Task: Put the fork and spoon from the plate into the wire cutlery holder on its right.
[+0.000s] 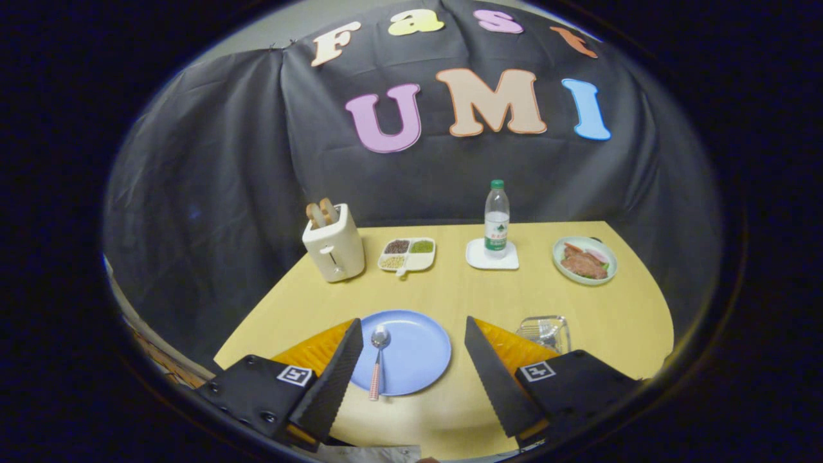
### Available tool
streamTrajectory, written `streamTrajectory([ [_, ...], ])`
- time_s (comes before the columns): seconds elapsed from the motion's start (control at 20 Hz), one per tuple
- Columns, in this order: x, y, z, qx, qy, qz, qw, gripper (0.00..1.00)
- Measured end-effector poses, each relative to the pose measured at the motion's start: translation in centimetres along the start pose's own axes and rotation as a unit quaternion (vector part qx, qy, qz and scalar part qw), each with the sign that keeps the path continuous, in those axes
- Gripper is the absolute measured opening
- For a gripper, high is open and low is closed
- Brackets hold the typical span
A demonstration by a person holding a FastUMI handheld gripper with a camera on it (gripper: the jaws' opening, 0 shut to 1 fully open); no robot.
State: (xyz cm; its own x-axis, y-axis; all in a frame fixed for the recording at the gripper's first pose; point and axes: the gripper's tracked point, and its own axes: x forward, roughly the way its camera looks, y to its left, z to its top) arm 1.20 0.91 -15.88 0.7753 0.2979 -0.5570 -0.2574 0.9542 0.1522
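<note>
On the blue plate lies my spoon (fork apparently already in the wire holder); my gripper hangs wide apart, empty.

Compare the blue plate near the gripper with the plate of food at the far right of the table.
The blue plate lies between the open gripper fingers; the food plate sits far beyond them. The blue plate looks larger and holds just a spoon; the food plate, pale-rimmed, holds what looks like meat. Both are round and rest flat on the table.
</note>
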Motion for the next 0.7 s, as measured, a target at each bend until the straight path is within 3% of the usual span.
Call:
streamTrajectory([
  [0.3, 5.4, 2.4, -5.5, -0.044, 0.058, 0.008, 0.997, 1.00],
  [0.7, 9.7, 3.5, -12.2, -0.083, 0.196, 0.023, 0.977, 0.95],
])
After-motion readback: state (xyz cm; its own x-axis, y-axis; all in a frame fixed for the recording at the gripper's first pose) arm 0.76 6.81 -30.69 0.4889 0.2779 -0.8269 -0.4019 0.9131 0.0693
